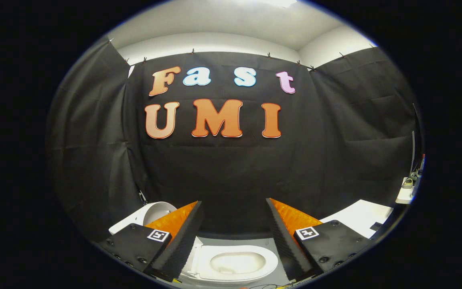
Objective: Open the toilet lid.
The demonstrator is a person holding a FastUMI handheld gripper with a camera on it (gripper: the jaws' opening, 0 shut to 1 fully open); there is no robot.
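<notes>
With its fingers spread apart and holding nothing, the gripper (234, 224) hangs above the toilet (231, 263), whose bowl shows at six o'clock between them, the lid (157, 212) apparently raised at nine o'clock, so back away gently

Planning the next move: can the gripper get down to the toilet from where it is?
Probably yes. The gripper is open and holds nothing, and the toilet lies below, between its fingers, bowl uncovered. Nothing shows between the fingers and the rim.
</notes>
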